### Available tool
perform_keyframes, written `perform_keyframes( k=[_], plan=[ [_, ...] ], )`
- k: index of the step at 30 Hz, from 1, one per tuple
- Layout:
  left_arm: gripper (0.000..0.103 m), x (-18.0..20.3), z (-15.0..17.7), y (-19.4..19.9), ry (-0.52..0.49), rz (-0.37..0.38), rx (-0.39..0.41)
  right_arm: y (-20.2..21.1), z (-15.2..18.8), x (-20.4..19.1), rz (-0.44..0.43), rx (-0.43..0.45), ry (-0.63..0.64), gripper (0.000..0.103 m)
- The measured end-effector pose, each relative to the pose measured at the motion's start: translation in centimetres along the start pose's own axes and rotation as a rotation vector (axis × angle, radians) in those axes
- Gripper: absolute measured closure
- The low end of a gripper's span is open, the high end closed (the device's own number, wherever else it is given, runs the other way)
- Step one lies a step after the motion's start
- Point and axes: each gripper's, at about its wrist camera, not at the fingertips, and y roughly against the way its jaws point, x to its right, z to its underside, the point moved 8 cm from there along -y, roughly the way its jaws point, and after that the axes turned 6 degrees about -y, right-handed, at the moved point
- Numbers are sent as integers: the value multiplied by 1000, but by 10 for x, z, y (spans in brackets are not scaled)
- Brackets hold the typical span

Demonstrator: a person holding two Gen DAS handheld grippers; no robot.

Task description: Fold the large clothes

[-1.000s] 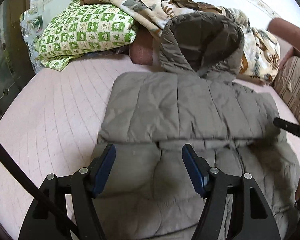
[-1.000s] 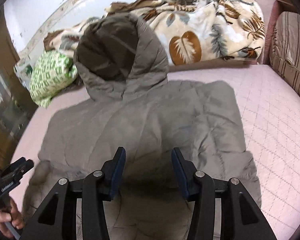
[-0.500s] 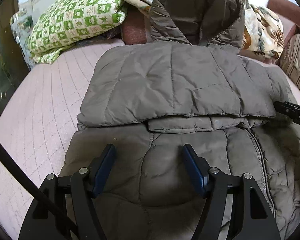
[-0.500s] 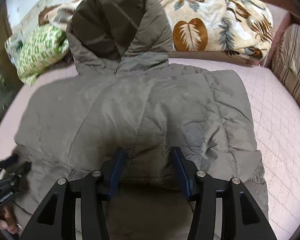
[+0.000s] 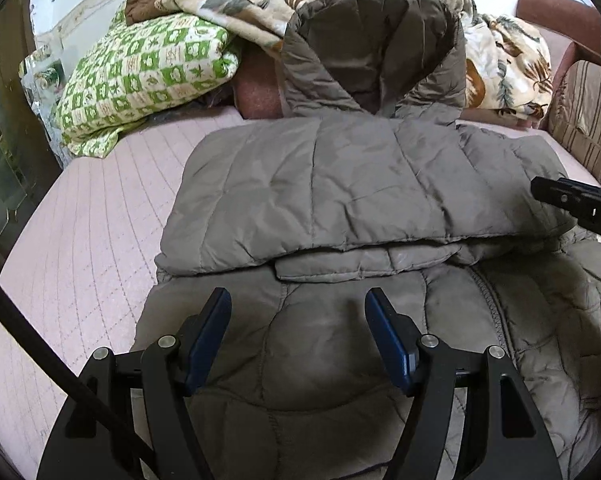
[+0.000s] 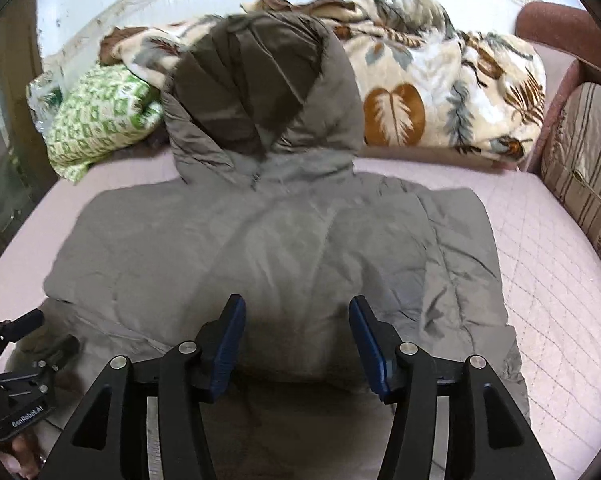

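With the left gripper point(image 5: 296, 320) wide and empty and the right gripper point(image 6: 296, 328) just opening, empty, over the hooded puffer jacket point(image 5: 360, 196) on the bed point(image 5: 80, 248), its slippery folded-over sleeves risked springing back.

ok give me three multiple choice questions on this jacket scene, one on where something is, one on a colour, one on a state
1. Where does the green checked pillow lie?
A. left of the jacket's hood
B. on the jacket's body
C. between the left gripper's jaws

2. What colour is the jacket?
A. bright red
B. grey-brown
C. white

3. How do the left gripper jaws stand?
A. clamped on the hood
B. apart with nothing gripped
C. shut on the pillow

Key: 1 A, the pillow sits far left beside the hood. 2 B, the quilted fabric is grey-brown throughout. 3 B, the blue pads stand apart over the jacket, pinching no fabric.
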Motion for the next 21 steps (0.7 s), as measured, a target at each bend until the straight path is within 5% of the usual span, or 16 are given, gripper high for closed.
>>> perform_keyframes(
  k=[21],
  plan=[
    [34, 3, -3, 0, -19, -33, 18, -27, 18, -7, 0, -102, 24, 38]
  ],
)
